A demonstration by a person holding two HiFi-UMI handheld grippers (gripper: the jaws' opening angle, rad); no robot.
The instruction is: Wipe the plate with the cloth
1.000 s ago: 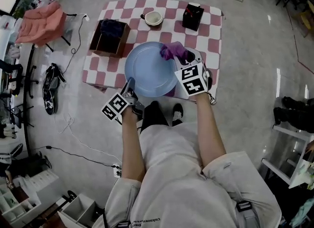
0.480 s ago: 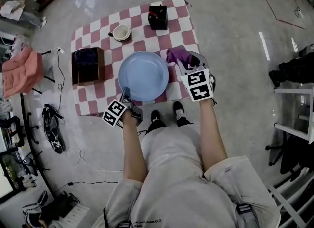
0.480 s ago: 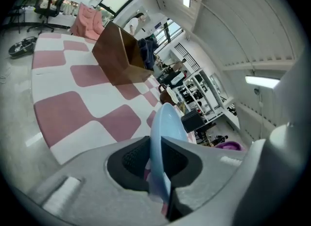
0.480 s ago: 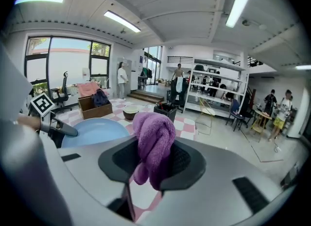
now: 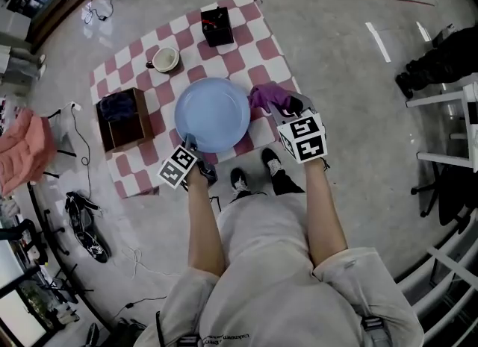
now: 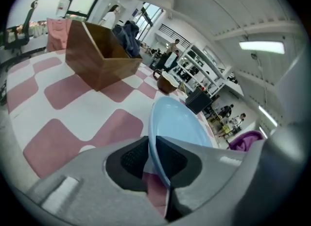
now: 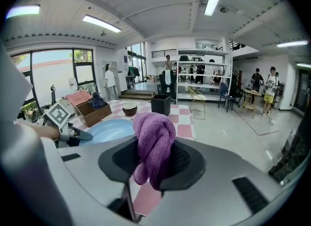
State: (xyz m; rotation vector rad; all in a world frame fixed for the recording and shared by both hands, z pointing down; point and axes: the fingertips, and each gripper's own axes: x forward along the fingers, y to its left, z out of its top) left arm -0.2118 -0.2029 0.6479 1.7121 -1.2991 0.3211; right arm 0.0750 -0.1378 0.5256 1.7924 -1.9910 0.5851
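A light blue plate [image 5: 212,113] is held over the pink-and-white checked table [image 5: 119,181]. My left gripper [image 5: 190,144] is shut on the plate's near rim [image 6: 156,145], the rim pinched between the two pads. At the plate's right edge my right gripper [image 5: 282,104] is shut on a bunched purple cloth [image 5: 267,96]. In the right gripper view the cloth [image 7: 153,148] stands up between the jaws, with the plate [image 7: 111,128] to its left.
A brown open box [image 5: 122,118] holding dark fabric stands left of the plate. A small cup [image 5: 164,59] and a black box [image 5: 217,26] sit at the table's far side. Shoes [image 5: 82,223] and cables lie on the floor at left.
The head view has swung, so the table now sits tilted and further left. The right gripper with the cloth has stayed at the plate's right rim. The left gripper's hold is unchanged.
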